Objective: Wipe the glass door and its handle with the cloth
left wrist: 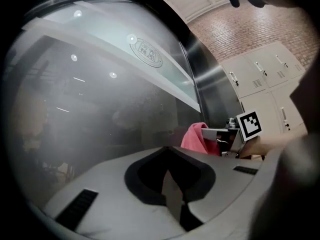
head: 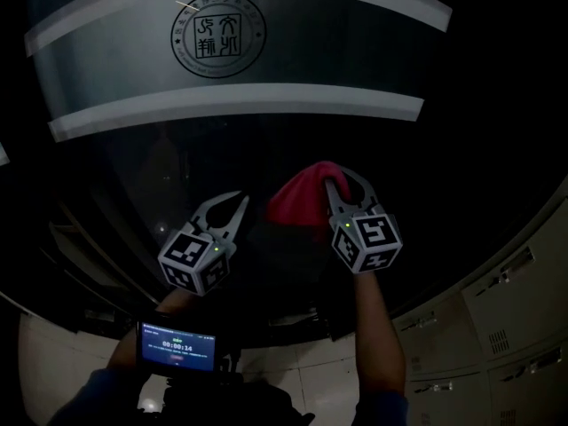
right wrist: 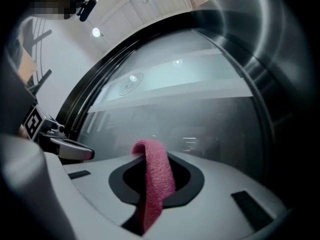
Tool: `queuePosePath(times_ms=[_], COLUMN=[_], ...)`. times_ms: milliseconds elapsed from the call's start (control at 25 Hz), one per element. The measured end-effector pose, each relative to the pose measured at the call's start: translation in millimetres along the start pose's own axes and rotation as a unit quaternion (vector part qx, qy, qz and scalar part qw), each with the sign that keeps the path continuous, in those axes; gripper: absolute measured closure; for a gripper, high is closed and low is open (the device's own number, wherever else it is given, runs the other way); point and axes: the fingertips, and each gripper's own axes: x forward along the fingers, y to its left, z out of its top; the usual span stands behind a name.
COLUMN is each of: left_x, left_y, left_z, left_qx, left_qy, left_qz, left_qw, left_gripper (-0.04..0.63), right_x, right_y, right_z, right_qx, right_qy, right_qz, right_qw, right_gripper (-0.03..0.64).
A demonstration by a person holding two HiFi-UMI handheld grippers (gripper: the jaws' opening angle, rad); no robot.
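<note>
While the pink cloth (head: 297, 202) is up at the glass door (head: 266, 149), I honestly can't see any clean patch or wipe streaks on the pane. The glass just looks evenly hazy in both gripper views. My guess is the wiping is either just getting going or mid-pass, with most of the pane left to do. I can't pick out the handle in any view, so I'd count that part as not done either.

The right hand-held gripper (head: 333, 180) has its jaws clamped on the cloth. In its own view a strip of it runs up between the jaws and flops over the tips toward the glass. From the head view, the bulk of the cloth bunches out to the left of those jaws, below the lower frosted stripe (head: 240, 100) and the round logo (head: 218, 35). It's right up by the pane, but I can't tell if it's actually touching.

The left hand-held gripper (head: 228, 201) hangs just beside it, to the left of the cloth and not on it. Its jaws look closed together with nothing between them.
</note>
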Motion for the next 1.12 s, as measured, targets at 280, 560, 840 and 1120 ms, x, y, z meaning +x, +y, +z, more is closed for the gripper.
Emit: queuePosePath(times_ms=[280, 560, 840, 1120], left_x=[25, 4, -84, -198], left_y=[-26, -10, 73, 161], left_z=[-1, 10, 59, 133], left_qx=[-0.015, -0.014, 0.012, 0.017], left_qy=[0.005, -0.001, -0.007, -0.055], left_qz=[-0.024, -0.008, 0.085, 0.15], left_qw=[0.9996, 0.9999, 0.9963, 0.987], left_gripper=[0.583, 0.583, 0.583, 0.583], right_x=[-48, -13, 77, 164], right_y=[-97, -5, 188, 365], right_z=[7, 27, 85, 161], right_qx=[0.054, 0.05, 0.08, 0.046], right_qy=[-0.004, -0.019, -0.07, -0.106], right_qz=[-0.118, -0.047, 0.126, 0.254], right_qw=[0.992, 0.997, 0.986, 0.96], right_gripper=[0.589, 0.589, 0.589, 0.589])
